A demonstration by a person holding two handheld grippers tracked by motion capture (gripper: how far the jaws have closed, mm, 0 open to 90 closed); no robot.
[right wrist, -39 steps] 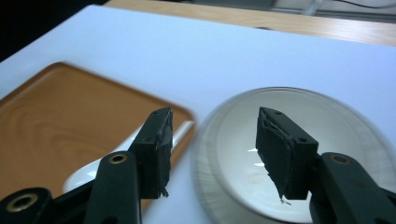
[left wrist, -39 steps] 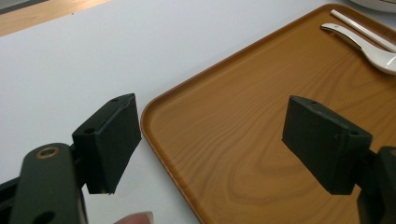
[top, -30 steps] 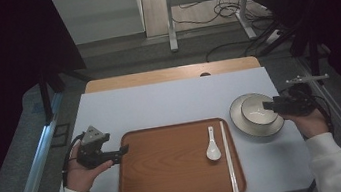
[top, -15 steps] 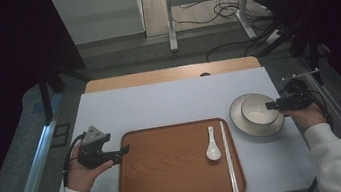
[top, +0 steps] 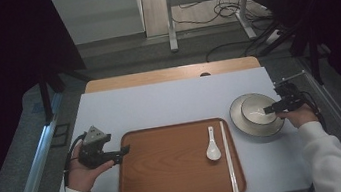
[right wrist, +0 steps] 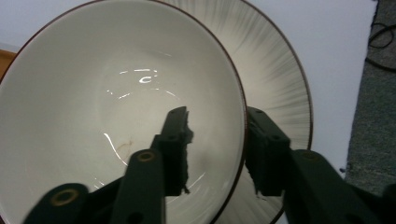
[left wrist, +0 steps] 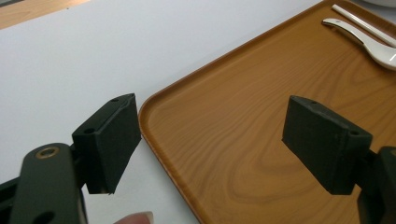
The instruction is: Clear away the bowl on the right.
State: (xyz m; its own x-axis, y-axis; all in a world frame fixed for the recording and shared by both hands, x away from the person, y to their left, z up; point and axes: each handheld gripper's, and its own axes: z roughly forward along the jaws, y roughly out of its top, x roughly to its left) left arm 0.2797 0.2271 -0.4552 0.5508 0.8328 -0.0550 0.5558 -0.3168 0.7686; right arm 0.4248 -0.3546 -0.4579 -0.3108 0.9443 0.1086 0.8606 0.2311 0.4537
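A white bowl (top: pixel 255 108) sits in a grey-streaked plate (top: pixel 250 128) at the table's right. My right gripper (top: pixel 267 109) reaches in from the right and straddles the bowl's near rim. In the right gripper view, one jaw hangs inside the bowl (right wrist: pixel 93 102) and the other stands outside over the plate (right wrist: pixel 275 79). The jaws of this gripper (right wrist: pixel 217 149) have just been closing, and a gap still shows beside the rim. My left gripper (top: pixel 122 152) rests open at the wooden tray's (top: pixel 170 182) left edge, its jaws (left wrist: pixel 215 144) wide apart with nothing between them.
On the tray's right part lie a white spoon (top: pixel 212 146) and a pair of white chopsticks (top: pixel 228 156). The left gripper view shows the tray's corner (left wrist: pixel 243 154), with the spoon (left wrist: pixel 364 39) far off. Bare white tabletop (top: pixel 169 101) stretches behind the tray.
My right gripper has sunk a little onto the bowl's rim and its jaws have narrowed around it. The left gripper, the bowl and the tray have stayed put.
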